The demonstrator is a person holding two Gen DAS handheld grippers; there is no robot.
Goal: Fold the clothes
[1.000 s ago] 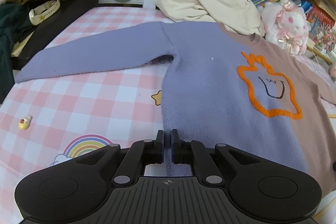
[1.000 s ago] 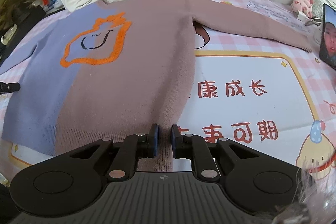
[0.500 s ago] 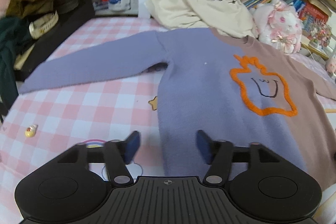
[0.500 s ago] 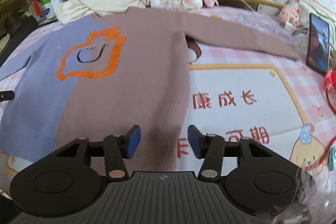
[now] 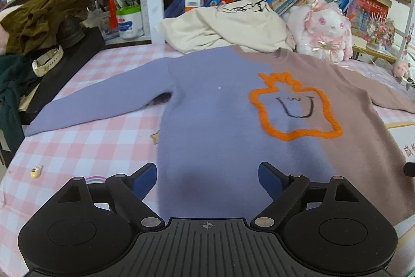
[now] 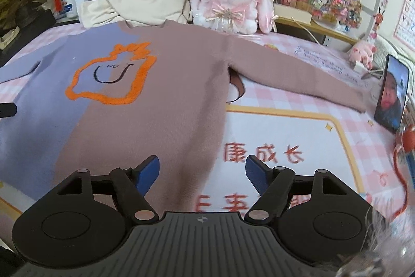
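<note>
A two-tone sweater, lilac on one half and dusty pink on the other, lies flat and face up on the pink checked cloth, sleeves spread out. An orange outlined figure is on its chest. My left gripper is open and empty, raised above the lilac hem. In the right wrist view the sweater fills the left and middle. My right gripper is open and empty above the pink hem near the sweater's right side edge.
A cream garment lies bunched behind the collar. A pink plush rabbit sits beside it. Bookshelves stand behind. A phone stands at the right. Dark clothes pile at the left. A small toy lies on the cloth.
Both grippers were shut on the sweater's hem one second ago. They opened, let the hem go and lifted back, so the whole sweater shows lying flat.
</note>
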